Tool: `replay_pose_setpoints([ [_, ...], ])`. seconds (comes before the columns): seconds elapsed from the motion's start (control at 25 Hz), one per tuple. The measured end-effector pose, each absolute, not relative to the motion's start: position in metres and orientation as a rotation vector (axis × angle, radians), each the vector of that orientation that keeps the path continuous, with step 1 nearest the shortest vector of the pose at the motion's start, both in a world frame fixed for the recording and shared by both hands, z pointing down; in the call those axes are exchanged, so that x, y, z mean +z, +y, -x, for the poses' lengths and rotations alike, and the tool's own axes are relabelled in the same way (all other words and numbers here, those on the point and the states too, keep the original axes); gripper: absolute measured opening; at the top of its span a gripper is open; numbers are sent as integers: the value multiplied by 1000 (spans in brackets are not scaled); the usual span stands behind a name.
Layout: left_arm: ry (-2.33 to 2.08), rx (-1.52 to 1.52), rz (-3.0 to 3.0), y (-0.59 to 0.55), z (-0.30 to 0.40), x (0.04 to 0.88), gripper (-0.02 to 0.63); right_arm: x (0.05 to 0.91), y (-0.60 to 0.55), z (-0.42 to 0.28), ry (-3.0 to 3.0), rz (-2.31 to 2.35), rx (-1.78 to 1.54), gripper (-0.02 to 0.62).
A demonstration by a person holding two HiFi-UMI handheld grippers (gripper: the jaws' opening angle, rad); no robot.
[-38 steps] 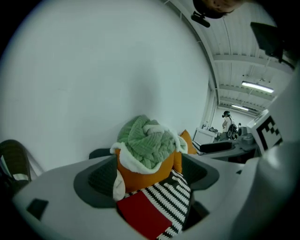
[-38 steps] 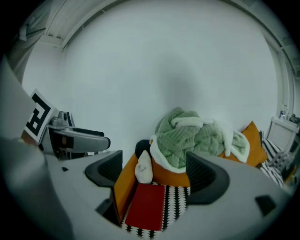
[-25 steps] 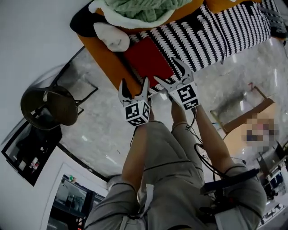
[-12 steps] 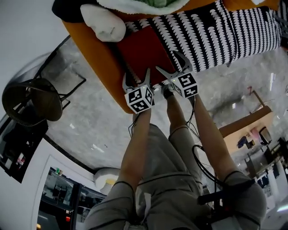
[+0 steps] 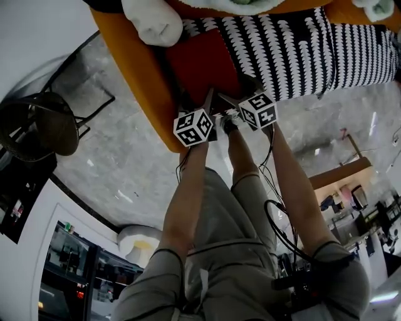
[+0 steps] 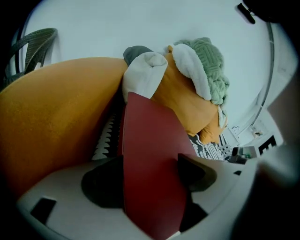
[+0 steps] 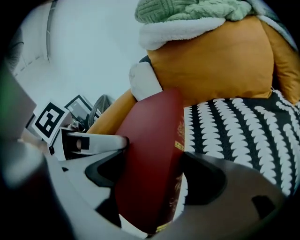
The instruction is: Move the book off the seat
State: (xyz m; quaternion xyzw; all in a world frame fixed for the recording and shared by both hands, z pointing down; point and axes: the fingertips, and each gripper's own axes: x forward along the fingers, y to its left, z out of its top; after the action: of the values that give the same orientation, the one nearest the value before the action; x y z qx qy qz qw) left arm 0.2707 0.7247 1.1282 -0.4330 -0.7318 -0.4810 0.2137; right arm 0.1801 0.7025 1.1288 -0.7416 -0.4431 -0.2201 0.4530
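Jaws of left gripper [image 6: 150, 164] just been closing, now clamped on red book [image 6: 150, 126], which fills whole gap. Right gripper [image 7: 154, 159] jaws gripping same book too, gold-printed edge against right-hand jaw. Both grippers side by side at book's near edge. Book lies flat on orange seat [image 5: 135, 81], beside black-and-white patterned throw [image 5: 301, 50]. Green knit bundle [image 7: 197, 9] behind.
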Motion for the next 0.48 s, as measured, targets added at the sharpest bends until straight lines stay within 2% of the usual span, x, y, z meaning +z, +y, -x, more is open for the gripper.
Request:
replay_pose_setpoints([
  [0.48, -2117, -1202, 1179, 713, -263, 1077, 374, 1081, 686, -174, -1189, 1852, -430, 403],
])
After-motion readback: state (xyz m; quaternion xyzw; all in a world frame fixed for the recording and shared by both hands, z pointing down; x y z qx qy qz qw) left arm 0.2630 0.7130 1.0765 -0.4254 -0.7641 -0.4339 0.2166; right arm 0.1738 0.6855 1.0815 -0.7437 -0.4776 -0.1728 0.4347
